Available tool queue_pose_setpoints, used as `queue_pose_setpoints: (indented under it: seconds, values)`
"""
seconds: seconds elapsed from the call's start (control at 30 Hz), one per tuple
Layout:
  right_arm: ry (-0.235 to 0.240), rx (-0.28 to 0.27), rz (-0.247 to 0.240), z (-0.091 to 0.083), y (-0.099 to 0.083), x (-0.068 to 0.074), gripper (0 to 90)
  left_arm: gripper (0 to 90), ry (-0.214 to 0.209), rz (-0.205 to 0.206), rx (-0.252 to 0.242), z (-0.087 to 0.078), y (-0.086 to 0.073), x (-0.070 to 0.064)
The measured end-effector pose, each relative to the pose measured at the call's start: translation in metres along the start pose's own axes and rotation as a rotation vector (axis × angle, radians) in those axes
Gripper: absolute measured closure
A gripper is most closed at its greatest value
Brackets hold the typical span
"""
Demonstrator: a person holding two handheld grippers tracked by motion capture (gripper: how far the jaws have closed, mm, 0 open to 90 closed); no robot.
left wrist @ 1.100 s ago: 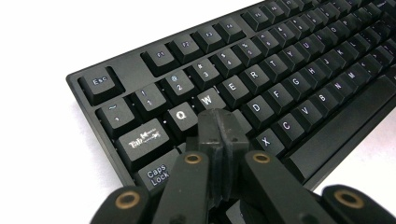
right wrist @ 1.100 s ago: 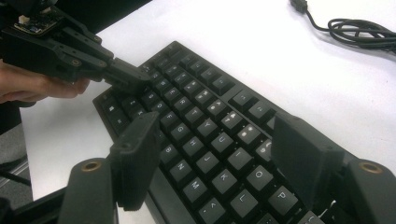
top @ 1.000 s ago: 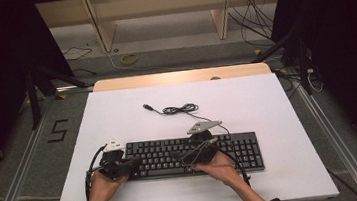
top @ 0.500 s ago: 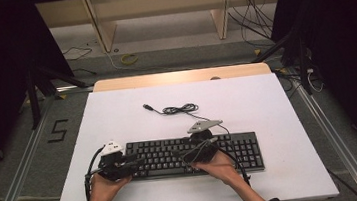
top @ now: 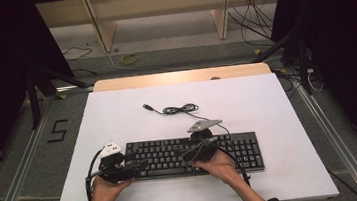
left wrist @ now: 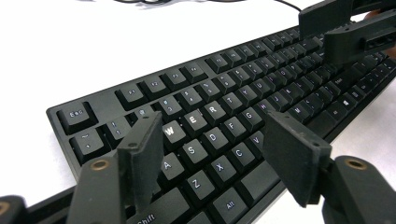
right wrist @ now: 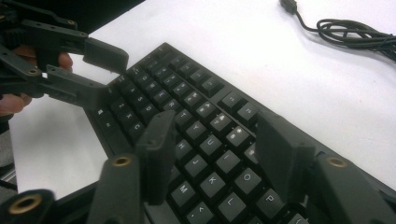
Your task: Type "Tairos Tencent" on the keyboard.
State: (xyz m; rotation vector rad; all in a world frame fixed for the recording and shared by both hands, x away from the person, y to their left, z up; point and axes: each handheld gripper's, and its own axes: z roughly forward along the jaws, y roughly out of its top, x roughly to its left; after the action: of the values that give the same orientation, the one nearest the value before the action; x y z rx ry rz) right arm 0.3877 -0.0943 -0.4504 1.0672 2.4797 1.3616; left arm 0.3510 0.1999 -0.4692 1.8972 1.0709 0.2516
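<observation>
My left gripper [top: 135, 166], jaws spread, has edged rightward onto the keyboard [top: 241, 146] lying near the table's [top: 277, 100] front edge, joining my spread right gripper [top: 182, 154] over the keys, ready for pressing.

Both forearms come in over the table's near edge, the left hand [top: 103, 191] holding the left gripper [top: 138, 164] with jaws parted toward the right, while the right hand [top: 221, 164] holds the right gripper [top: 184, 152] with jaws parted toward the left, tips near each other.
</observation>
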Motion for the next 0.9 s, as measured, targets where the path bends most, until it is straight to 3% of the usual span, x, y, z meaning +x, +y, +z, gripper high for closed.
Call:
queue_pose_setpoints:
  seconds: [0.5, 0.9]
  values:
    - [-0.017, 0.023, -0.002, 0.0032, -0.0005, -0.0022, 65.8, 33.0, -0.023, -0.035, -0.022, -0.0015, 0.0005, -0.0026]
    - [-0.037, 0.055, -0.017, 0.0079, -0.0028, -0.0049, 81.4, 29.1, -0.037, -0.037, -0.018, -0.0003, 0.0002, -0.0024]
